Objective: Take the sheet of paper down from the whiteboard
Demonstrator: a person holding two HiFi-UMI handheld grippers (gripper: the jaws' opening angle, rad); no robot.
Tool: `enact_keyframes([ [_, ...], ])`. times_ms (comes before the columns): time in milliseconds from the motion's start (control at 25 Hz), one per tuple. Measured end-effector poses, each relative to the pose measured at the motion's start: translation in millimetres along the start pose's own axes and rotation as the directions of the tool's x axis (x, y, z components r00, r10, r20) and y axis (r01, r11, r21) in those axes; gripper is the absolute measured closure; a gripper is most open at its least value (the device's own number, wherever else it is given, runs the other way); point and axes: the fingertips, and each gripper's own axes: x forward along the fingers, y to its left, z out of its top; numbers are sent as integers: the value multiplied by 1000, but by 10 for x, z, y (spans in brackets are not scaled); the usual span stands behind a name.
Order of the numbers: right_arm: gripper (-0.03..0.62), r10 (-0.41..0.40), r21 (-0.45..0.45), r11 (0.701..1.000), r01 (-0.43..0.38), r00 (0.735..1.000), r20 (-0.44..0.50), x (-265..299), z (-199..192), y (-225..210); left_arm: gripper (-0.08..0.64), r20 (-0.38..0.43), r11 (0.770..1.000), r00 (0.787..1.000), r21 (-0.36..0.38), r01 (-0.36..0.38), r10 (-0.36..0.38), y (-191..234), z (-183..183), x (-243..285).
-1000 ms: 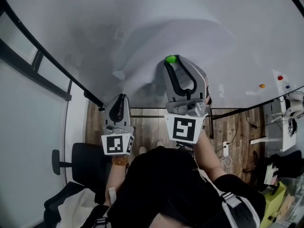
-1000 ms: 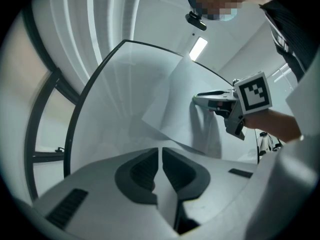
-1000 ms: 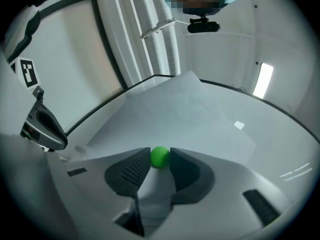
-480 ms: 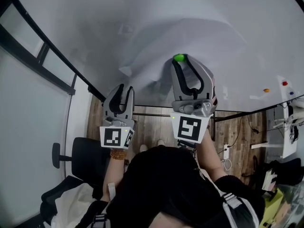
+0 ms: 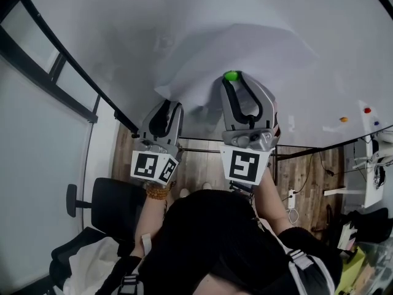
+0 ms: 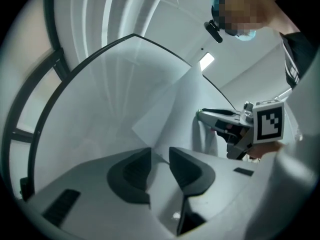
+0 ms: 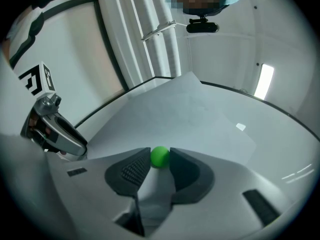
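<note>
- White paper sheet (image 5: 245, 51) is pinned to the glossy whiteboard (image 5: 92, 17) by a round green magnet (image 7: 160, 155), clamped in the right gripper (image 5: 233, 82).
- Jaws of the left gripper (image 6: 160, 154), just opened, press nothing at the sheet's corner below-left of the magnet; closing before pulling is advised.

Sheet of paper (image 5: 245, 51) on whiteboard (image 5: 110, 23), magnet (image 7: 160, 155) on it between fingers (image 7: 129, 173) of right gripper (image 5: 232, 80), left gripper (image 5: 166, 106) at its lower-left corner

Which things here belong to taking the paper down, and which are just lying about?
Job: sheet of paper; whiteboard; green magnet, pinched by right gripper; left gripper, jaws just been opening, paper's corner at their tips.
Lying about: red magnet, orange magnet, office chair, power strip.
</note>
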Motion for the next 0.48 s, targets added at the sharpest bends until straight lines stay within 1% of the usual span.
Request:
enact_keyframes([
  [120,474,-2,1,1000,2,1000,2,-5,0,-10,451,14,1000,1000,-20,11,-11,-32,45,45],
  [240,474,0,5,1000,0,1000,4,-8,-1,-7,449,49,999,998,-19,31,-30,-77,107,18],
  [360,474,-2,10,1000,2,1000,7,-1,-2,-7,449,88,999,995,0,51,-50,-130,124,-40],
  [480,474,0,10,1000,0,1000,8,8,0,-9,437,97,999,995,40,32,-36,-94,105,-78],
])
